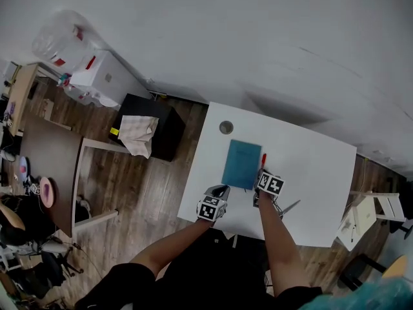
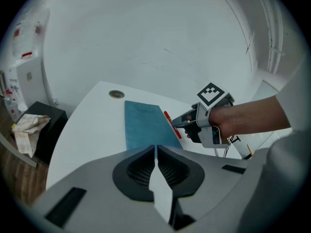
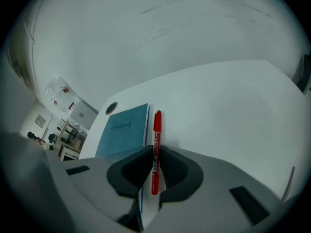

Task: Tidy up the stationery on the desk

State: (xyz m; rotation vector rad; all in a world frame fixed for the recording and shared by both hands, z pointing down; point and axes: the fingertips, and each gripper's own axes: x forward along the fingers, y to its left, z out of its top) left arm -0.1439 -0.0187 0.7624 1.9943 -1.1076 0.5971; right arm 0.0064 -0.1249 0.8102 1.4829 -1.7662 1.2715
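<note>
Jaws of my right gripper (image 3: 154,152) are clamped on the red pen (image 3: 157,130), which runs just beside the right edge of the teal notebook (image 1: 242,164) on the white desk (image 1: 310,166). My left gripper (image 2: 155,149) sits near the desk's front edge, jaws closed together on nothing.

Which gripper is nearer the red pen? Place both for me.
Right. The right gripper has its jaws closed on the red pen; the left gripper, shut and empty, sits by the near edge of the notebook, off the pen.
</note>
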